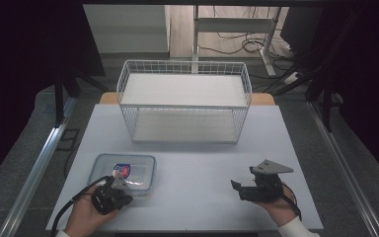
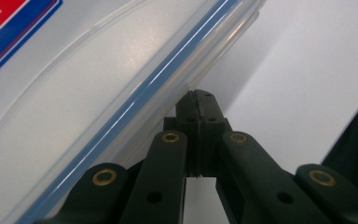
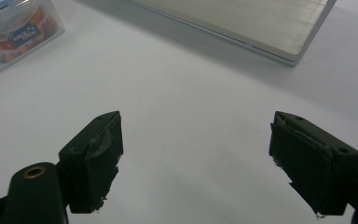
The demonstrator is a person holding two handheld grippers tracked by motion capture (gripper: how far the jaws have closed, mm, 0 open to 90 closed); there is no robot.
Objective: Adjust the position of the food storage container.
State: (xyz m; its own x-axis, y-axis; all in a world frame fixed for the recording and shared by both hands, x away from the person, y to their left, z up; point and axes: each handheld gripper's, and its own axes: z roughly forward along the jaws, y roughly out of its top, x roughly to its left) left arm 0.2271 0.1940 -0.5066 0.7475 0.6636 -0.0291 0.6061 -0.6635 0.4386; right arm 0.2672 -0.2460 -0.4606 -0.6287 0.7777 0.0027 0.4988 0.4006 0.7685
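The clear lidded container (image 1: 123,171) is lying on the worktop (image 1: 202,163) before the wire basket (image 1: 185,101); the left hand-held gripper (image 1: 120,183), jaws closed, is touching its near rim, while the right hand-held gripper (image 1: 238,189) is hovering open, well apart.

Grey carpeted floor (image 1: 24,163) around a pale table (image 1: 202,173). Upper centre: white desk frame (image 1: 234,24), tangled cables (image 1: 239,47). Dark curtains (image 1: 29,44) at both upper corners.

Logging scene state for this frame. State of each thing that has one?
Plastic box: lid on, flat on the table.
Wire rack: upright, both shelves bare.
Left gripper: jaws shut, tips under the box's lid rim, nothing visibly clamped.
Right gripper: jaws open, nothing between them, over bare table.
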